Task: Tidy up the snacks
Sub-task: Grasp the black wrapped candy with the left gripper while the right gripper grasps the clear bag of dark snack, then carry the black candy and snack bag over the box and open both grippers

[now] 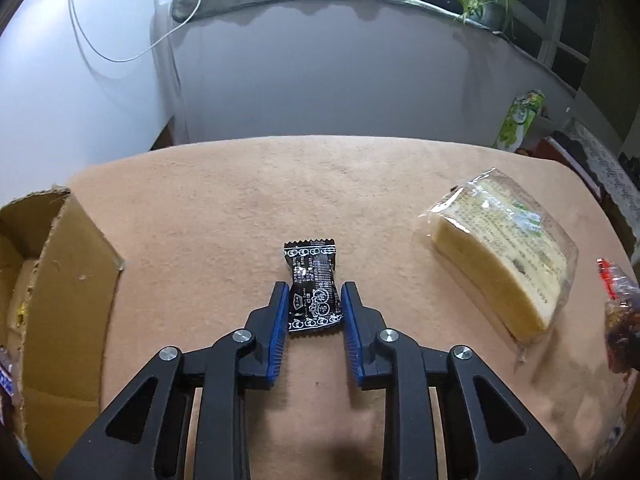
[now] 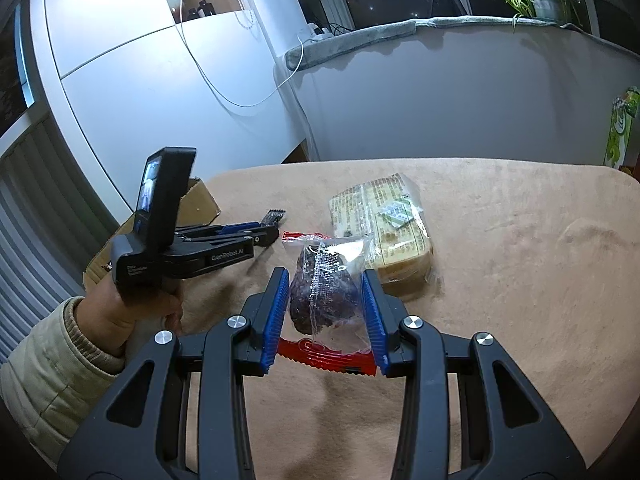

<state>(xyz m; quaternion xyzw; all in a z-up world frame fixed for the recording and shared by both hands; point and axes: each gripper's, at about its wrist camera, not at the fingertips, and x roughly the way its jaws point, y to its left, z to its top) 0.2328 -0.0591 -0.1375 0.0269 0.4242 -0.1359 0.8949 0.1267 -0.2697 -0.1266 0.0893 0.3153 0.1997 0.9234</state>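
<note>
Left gripper (image 1: 314, 304) fingers straddle black candy (image 1: 313, 288), loose; right gripper (image 2: 325, 304) pinches dark snack bag (image 2: 326, 292). We next carry to box (image 1: 60, 264).

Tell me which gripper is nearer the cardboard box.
Left. The left gripper straddles the black candy packet just right of the cardboard box; the right gripper sits farther right, by the sandwich pack.
</note>
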